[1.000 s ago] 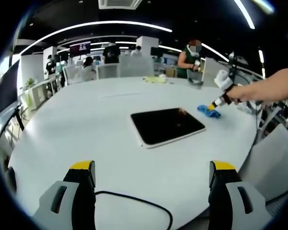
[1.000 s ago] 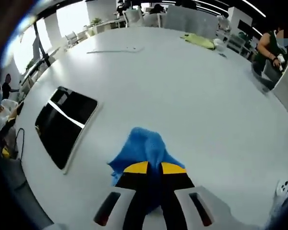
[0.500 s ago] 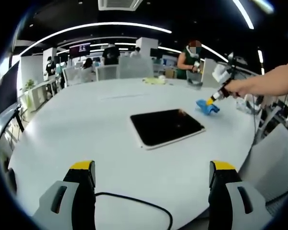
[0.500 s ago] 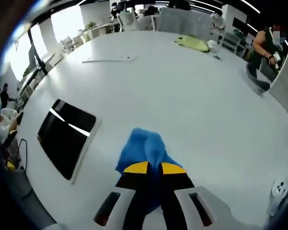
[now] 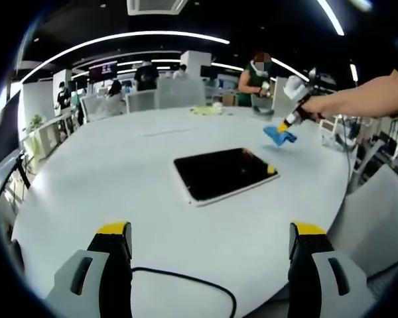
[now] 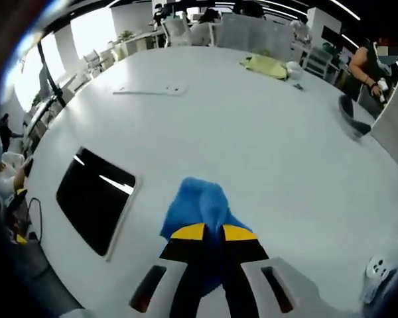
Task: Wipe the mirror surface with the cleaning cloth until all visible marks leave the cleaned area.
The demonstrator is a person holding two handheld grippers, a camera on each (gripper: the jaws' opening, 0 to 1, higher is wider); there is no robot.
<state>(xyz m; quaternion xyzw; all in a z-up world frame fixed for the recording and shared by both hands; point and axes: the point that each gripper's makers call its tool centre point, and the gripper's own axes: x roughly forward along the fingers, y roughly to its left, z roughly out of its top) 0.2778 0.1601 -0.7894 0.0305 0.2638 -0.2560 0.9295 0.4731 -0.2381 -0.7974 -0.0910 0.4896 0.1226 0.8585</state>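
- Now clenched on cleaning cloth (image 6: 200,205): right gripper (image 6: 207,233), nearer to mirror (image 6: 97,199), at nine o'clock, long axis running away.
- Released, well apart: left gripper (image 5: 211,233).

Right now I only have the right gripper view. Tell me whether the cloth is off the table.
Observer: Yes. In the left gripper view the blue cloth hangs from the right tongs, lifted above the white table.
Operator: Give me the left tongs' state.
Observer: The left tongs are open with nothing between them, low over the table's near edge.
Operator: Report anything near them.
Observer: A black cable lies on the table between their jaws, short of the mirror.
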